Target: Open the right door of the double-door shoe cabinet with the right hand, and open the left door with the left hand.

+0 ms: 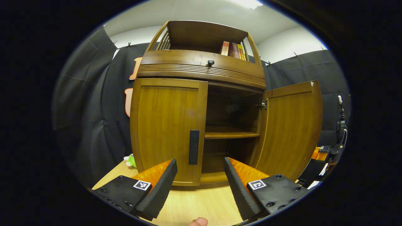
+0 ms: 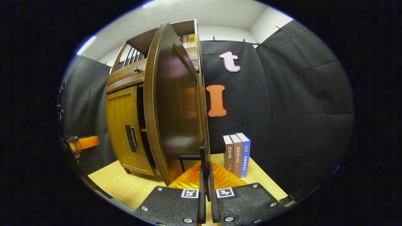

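Observation:
The brown wooden shoe cabinet [image 1: 201, 67] stands on a light wood table. Its left door [image 1: 166, 125] is closed, with a black vertical handle [image 1: 194, 147] at its inner edge. My left gripper [image 1: 199, 177] is open, a short way in front of that handle and touching nothing. The right door [image 1: 290, 128] is swung wide open, showing a shelf [image 1: 231, 135] inside. In the right gripper view the open right door [image 2: 176, 103] is seen nearly edge-on, and my right gripper [image 2: 205, 172] is shut on its black handle [image 2: 203, 153]. The left gripper [image 2: 83, 142] appears far left.
Three books [image 2: 237, 153] stand upright on the table [image 2: 125, 185] to the right of the cabinet. More books [image 1: 232, 49] sit in the top shelf above a drawer knob [image 1: 210, 62]. A green plush toy [image 1: 130, 160] lies left of the cabinet. Black cloth walls surround.

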`<action>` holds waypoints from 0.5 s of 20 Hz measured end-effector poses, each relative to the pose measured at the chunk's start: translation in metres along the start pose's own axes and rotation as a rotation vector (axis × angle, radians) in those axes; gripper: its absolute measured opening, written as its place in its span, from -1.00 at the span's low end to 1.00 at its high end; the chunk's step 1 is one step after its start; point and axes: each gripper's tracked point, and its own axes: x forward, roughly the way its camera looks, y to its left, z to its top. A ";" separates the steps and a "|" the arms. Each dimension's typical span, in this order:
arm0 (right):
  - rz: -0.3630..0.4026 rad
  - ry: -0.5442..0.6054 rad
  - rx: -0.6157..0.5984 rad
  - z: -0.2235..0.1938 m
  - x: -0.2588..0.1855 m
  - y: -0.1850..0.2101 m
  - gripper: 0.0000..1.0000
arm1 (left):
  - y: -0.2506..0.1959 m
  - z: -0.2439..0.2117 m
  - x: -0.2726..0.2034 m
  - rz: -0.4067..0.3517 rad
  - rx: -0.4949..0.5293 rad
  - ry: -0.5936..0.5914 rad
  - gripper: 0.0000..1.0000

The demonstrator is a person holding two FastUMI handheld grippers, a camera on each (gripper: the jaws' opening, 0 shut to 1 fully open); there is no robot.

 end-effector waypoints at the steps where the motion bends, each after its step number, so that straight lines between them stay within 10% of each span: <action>1: 0.014 -0.003 -0.004 0.000 0.000 -0.003 -0.58 | 0.002 -0.002 0.000 0.005 -0.002 0.004 0.86; 2: 0.027 -0.002 -0.005 0.000 0.000 -0.007 -0.88 | 0.003 -0.004 0.000 0.008 -0.004 0.010 0.86; 10: 0.115 0.006 -0.005 0.003 0.004 -0.030 -0.87 | 0.017 -0.012 0.008 0.049 -0.019 0.023 0.86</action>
